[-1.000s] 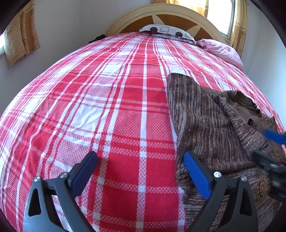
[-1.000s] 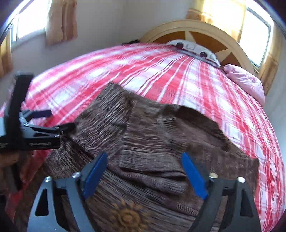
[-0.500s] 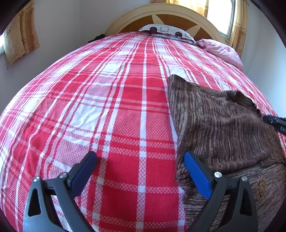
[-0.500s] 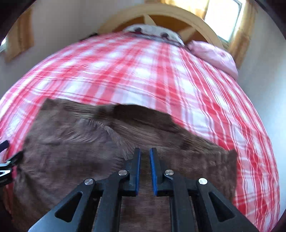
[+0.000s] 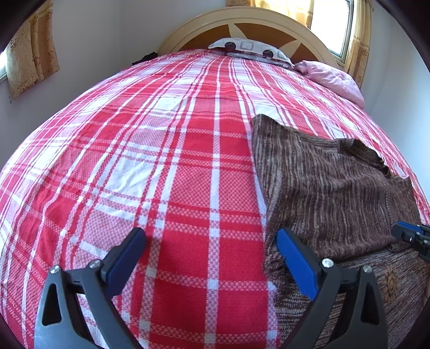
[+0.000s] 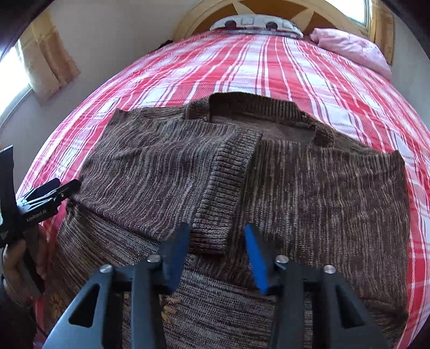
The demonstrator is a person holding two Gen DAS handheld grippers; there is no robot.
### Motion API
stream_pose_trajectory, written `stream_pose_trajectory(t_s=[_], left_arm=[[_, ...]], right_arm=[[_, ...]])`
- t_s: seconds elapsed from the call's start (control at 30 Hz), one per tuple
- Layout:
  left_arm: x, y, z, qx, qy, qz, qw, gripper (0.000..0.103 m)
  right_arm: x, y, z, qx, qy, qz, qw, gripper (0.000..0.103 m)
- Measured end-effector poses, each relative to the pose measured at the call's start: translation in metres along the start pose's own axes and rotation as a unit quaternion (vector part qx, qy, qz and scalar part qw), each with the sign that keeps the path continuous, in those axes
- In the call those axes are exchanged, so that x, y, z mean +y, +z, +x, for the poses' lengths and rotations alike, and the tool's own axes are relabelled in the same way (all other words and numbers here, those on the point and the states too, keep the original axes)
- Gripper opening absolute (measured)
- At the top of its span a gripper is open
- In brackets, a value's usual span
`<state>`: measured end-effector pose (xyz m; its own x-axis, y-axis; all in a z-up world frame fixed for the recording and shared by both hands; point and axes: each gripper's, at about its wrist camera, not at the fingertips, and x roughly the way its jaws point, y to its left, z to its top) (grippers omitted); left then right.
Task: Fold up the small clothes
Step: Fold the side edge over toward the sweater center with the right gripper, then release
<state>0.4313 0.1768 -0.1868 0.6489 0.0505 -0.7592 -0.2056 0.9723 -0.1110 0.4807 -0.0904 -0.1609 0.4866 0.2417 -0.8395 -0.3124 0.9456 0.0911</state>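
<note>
At twelve o'clock of my opening, empty right gripper (image 6: 215, 249) lies the soft, limp sweater (image 6: 322, 193), best pinched at its ribbed cuff (image 6: 223, 193); my left gripper (image 5: 212, 257) gapes empty.

Home bedroom, plaid-covered bed (image 5: 161, 166), headboard (image 5: 242, 24), pillows (image 5: 250, 49), curtains (image 5: 32, 53)

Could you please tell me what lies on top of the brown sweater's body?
One sleeve is folded across the brown sweater, its ribbed cuff near the middle. The sweater front beneath it is hidden.
</note>
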Motion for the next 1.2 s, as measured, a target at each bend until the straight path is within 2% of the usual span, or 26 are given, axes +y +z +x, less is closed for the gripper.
stream_pose_trajectory(t_s=[0.03,0.07,0.23,0.4,0.43,0.5,0.53,0.57,0.67,0.8,0.9,1.2], left_arm=[[0.0,-0.001,-0.001,-0.001,-0.002,-0.001,1.0,0.1],[0.001,-0.001,-0.003,-0.004,-0.006,-0.003,1.0,0.1],[0.001,-0.002,-0.009,-0.018,-0.023,-0.002,0.9996,0.1],[-0.004,-0.001,-0.001,0.001,-0.011,0.01,0.9999,0.103],[-0.004,-0.001,-0.002,-0.002,-0.01,0.01,0.9999,0.103],[-0.003,-0.001,-0.001,0.0,-0.009,0.008,0.9999,0.103],[-0.003,0.0,0.0,0.002,-0.006,0.007,1.0,0.103],[-0.004,0.0,0.001,0.003,-0.001,0.006,1.0,0.103],[-0.004,0.0,0.0,0.001,0.013,0.005,0.9999,0.103],[-0.007,-0.002,-0.002,-0.007,0.023,0.016,0.9996,0.103],[-0.008,-0.003,-0.003,-0.007,0.021,0.02,0.9996,0.103],[-0.017,-0.004,-0.006,-0.012,0.047,0.043,0.9979,0.103]], right_arm=[[0.003,0.0,-0.003,-0.005,-0.005,-0.003,1.0,0.006],[0.005,0.0,-0.005,-0.006,-0.008,-0.008,1.0,0.004],[0.007,-0.008,-0.013,-0.01,-0.037,-0.026,0.999,0.003],[-0.003,-0.009,-0.005,-0.003,-0.024,-0.03,0.999,0.004],[-0.006,-0.008,-0.007,-0.002,-0.017,-0.019,1.0,0.005],[-0.007,-0.005,-0.015,-0.017,-0.04,-0.017,0.999,0.02],[-0.003,-0.004,-0.021,-0.035,-0.052,-0.027,0.998,0.045],[0.002,-0.004,-0.027,-0.051,-0.053,-0.037,0.997,0.055],[0.022,-0.001,-0.036,-0.072,-0.019,-0.066,0.995,0.055],[0.034,0.004,-0.015,-0.036,0.018,-0.072,0.997,0.055],[0.025,-0.002,0.011,0.002,0.01,-0.058,0.998,0.055],[0.026,-0.017,0.007,-0.013,-0.014,-0.079,0.997,0.055]])
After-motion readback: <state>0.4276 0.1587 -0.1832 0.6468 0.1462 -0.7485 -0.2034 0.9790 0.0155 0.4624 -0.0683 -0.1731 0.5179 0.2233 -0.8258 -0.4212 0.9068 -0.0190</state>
